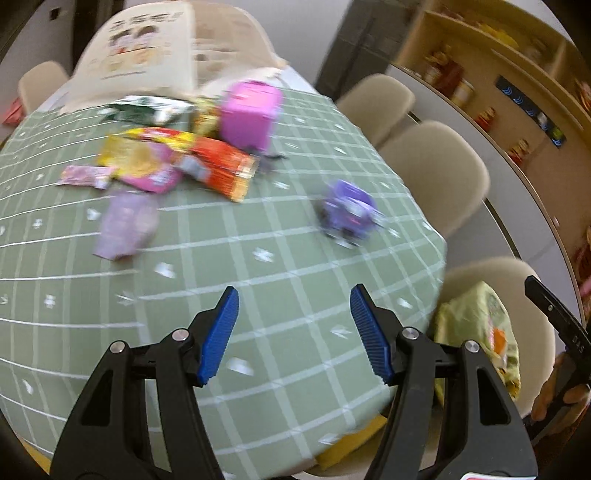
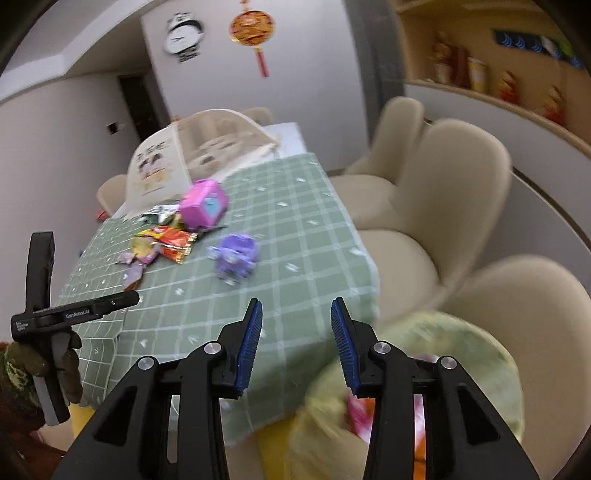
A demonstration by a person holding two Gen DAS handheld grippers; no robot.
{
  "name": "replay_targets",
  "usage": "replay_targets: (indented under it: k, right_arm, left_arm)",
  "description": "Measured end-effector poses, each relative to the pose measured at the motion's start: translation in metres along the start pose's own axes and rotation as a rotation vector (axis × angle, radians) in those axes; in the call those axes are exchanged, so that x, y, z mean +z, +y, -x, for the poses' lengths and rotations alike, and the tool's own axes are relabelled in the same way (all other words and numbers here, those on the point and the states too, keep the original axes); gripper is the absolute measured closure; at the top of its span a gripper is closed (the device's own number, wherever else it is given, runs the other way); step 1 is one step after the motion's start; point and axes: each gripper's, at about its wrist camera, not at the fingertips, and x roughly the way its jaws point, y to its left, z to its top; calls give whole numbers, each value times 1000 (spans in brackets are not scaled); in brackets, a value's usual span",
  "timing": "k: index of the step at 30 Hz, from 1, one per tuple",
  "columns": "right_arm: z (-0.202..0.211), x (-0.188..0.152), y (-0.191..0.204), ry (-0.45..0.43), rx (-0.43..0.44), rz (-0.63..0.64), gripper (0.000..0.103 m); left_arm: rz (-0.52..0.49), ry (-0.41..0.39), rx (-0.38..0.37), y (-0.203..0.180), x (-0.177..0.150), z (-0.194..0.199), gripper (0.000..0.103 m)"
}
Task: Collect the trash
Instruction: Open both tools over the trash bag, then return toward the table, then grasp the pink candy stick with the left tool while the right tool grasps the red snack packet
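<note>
We see our left gripper point(image 1: 293, 295) released, nothing between its pads, above the green tablecloth point(image 1: 280, 266); the wrapper pile point(image 1: 173, 162) lies at eleven o'clock. Our right gripper point(image 2: 295, 308) also gapes empty; the green bag point(image 2: 417, 376) sits at five o'clock on a chair.

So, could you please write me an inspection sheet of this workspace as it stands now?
Surface: table under a green checked cloth.
Job's things: loose wrappers heaped at the far side; a green bag with wrappers inside sits on a chair beside the table.
Clutter: pink box, purple toy, printed carton.
Grippers: left gripper and right gripper both open, nothing between the jaws.
Cables: nothing seen.
Surroundings: beige chairs, shelves, wall clock.
</note>
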Motion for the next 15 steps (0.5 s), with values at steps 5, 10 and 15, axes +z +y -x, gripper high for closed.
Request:
replay_targets:
  k: [5, 10, 15]
  right_arm:
    - [-47, 19, 52, 43, 58, 67, 66]
    - [-88, 31, 97, 56, 40, 90, 66]
    - [-120, 31, 125, 96, 9, 109, 66]
  left_arm:
    - [69, -28, 68, 67, 19, 6, 43]
    - [235, -30, 110, 144, 38, 7, 43]
    - [356, -33, 106, 189, 61, -7, 43]
